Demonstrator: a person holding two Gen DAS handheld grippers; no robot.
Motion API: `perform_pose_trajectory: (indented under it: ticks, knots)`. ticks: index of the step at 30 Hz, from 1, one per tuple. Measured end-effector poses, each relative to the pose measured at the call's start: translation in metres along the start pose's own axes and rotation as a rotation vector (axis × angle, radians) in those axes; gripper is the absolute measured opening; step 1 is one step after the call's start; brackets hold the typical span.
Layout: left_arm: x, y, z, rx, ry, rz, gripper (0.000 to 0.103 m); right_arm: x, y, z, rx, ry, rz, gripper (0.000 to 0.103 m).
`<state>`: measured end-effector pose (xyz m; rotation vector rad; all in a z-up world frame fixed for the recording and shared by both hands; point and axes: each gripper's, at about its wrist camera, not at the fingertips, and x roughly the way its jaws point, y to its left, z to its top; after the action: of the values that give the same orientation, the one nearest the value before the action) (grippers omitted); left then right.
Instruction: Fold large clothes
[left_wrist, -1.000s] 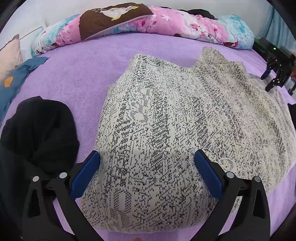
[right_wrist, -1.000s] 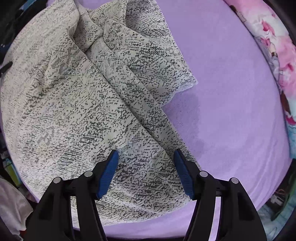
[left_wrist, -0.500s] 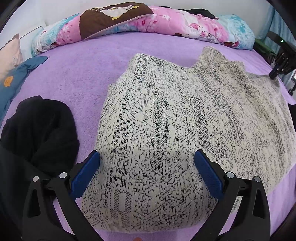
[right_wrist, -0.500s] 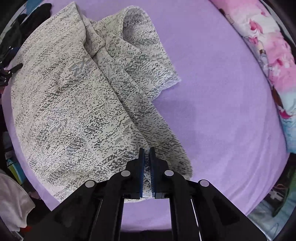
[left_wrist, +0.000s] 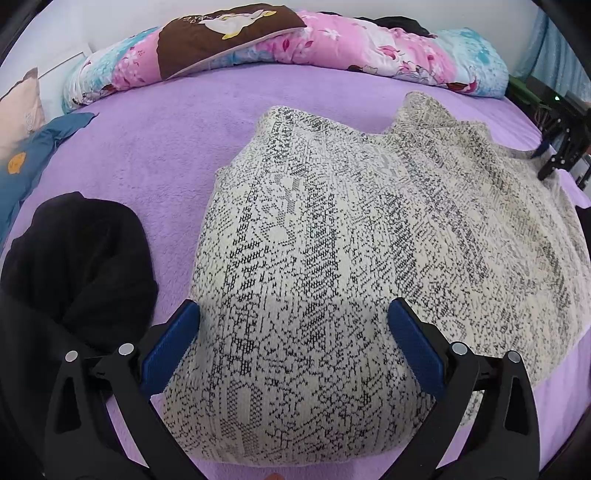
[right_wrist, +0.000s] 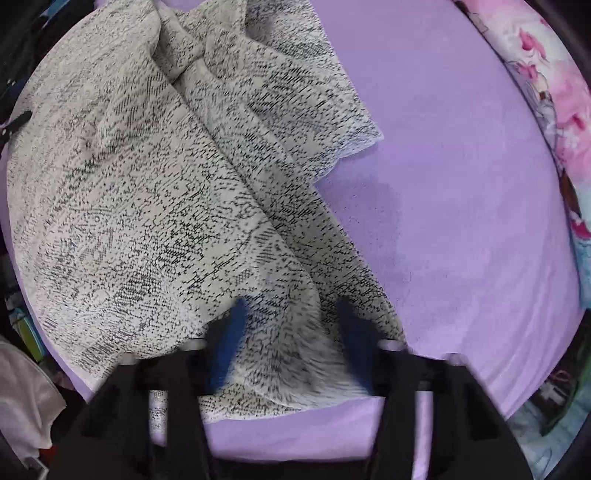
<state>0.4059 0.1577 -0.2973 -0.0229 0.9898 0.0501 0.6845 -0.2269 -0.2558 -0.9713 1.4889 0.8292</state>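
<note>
A large cream garment with a black speckled knit pattern (left_wrist: 351, 240) lies spread on the purple bed (left_wrist: 155, 155). My left gripper (left_wrist: 293, 339) is open, its blue pads straddling the garment's near edge without holding it. My right gripper (right_wrist: 291, 332) is open and blurred by motion, with a ridge of the garment (right_wrist: 166, 192) between its blue fingers (right_wrist: 227, 343). The right gripper also shows small at the far right of the left wrist view (left_wrist: 561, 147), at the garment's far corner. The garment has a creased fold running diagonally in the right wrist view.
A black garment (left_wrist: 77, 258) lies bunched at the left of the bed. A pink floral quilt (left_wrist: 332, 44) and a brown cushion (left_wrist: 221, 33) line the far edge. A blue cloth (left_wrist: 33, 147) lies far left. The bed edge and floor clutter (right_wrist: 22, 387) show.
My right gripper was open, shut half a second ago, and has opened again while dropping closer to the garment. The left gripper has not moved.
</note>
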Motion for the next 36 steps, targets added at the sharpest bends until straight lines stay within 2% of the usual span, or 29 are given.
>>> perform_pose_trajectory:
  ticks: [1,6,12,20,21,23,26,27,28,29,31,33,36]
  knots:
    - [0.001,0.000,0.001,-0.001,0.001,0.002,0.098,-0.001,-0.003,-0.002,0.004,-0.004,0.001,0.011]
    - [0.001,-0.001,0.001,0.001,0.001,0.009,0.098,-0.028,-0.014,-0.015,0.028,-0.058,-0.010,0.009]
    - [0.001,-0.001,0.000,0.000,-0.001,0.011,0.098,-0.040,-0.031,-0.028,0.072,-0.097,-0.069,0.010]
    - [0.000,-0.002,-0.001,0.003,-0.001,0.015,0.098,0.025,-0.042,-0.015,0.170,-0.066,-0.118,0.016]
    - [0.000,-0.002,-0.001,0.004,-0.001,0.016,0.098,0.030,-0.040,-0.012,0.175,-0.061,-0.133,0.021]
    - [0.001,-0.002,0.000,0.003,0.003,0.018,0.098,0.036,-0.040,-0.012,0.180,-0.057,-0.161,0.023]
    - [0.001,-0.003,0.002,-0.003,0.010,0.023,0.098,0.022,-0.032,-0.014,0.175,-0.079,-0.205,0.034]
    - [0.001,-0.003,0.003,-0.001,0.010,0.024,0.098,0.010,-0.032,-0.019,0.188,-0.105,-0.227,0.058]
    - [0.000,-0.004,0.004,0.002,0.010,0.026,0.097,0.000,-0.028,-0.025,0.202,-0.140,-0.242,0.068]
    - [-0.002,-0.004,0.006,0.005,0.008,0.025,0.097,-0.018,-0.021,-0.037,0.216,-0.213,-0.236,0.068]
    - [-0.006,-0.004,0.008,0.001,-0.005,0.014,0.097,-0.040,-0.006,-0.057,0.247,-0.304,-0.222,0.070]
    - [-0.013,-0.005,0.009,-0.006,-0.023,0.001,0.097,-0.055,0.005,-0.071,0.278,-0.353,-0.211,0.074]
    - [-0.020,-0.005,0.010,-0.008,-0.046,-0.008,0.097,-0.039,0.045,-0.083,0.322,-0.403,-0.143,0.074]
